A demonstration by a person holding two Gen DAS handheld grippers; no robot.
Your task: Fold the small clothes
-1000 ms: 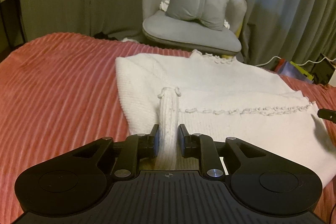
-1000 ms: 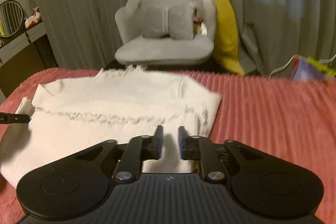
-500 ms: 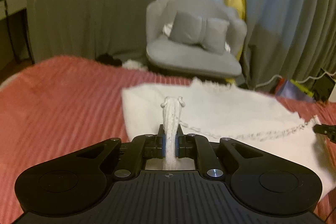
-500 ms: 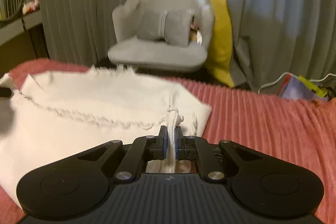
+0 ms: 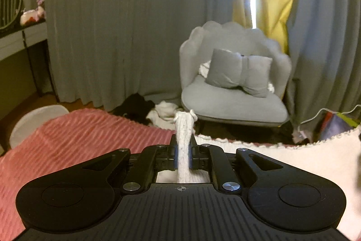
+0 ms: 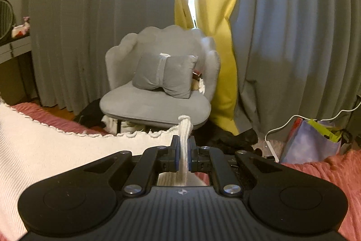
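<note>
A white knitted garment [image 5: 282, 157] with a scalloped trim lies over the pink ribbed bedspread [image 5: 74, 134]. My left gripper [image 5: 183, 146] is shut on a bunched fold of its edge, which sticks up between the pads. In the right wrist view the same white garment [image 6: 45, 150] stretches off to the left, and my right gripper [image 6: 183, 146] is shut on another pinched fold of it. Both held edges are raised off the bed. The cloth sags between the two grippers.
Beyond the bed's far edge stands a grey shell-backed armchair [image 5: 230, 103] with a bow-shaped cushion [image 5: 239, 76]. Dark and white clothes [image 5: 155, 112] lie on the floor. A bag [image 6: 313, 141] and a white cable sit at the right. Grey and yellow curtains hang behind; a desk [image 5: 20, 37] stands at the left.
Both grippers closed on folds of the white garment, then rose and tilted upward with it. The views now look over the bed's far edge toward the armchair.
</note>
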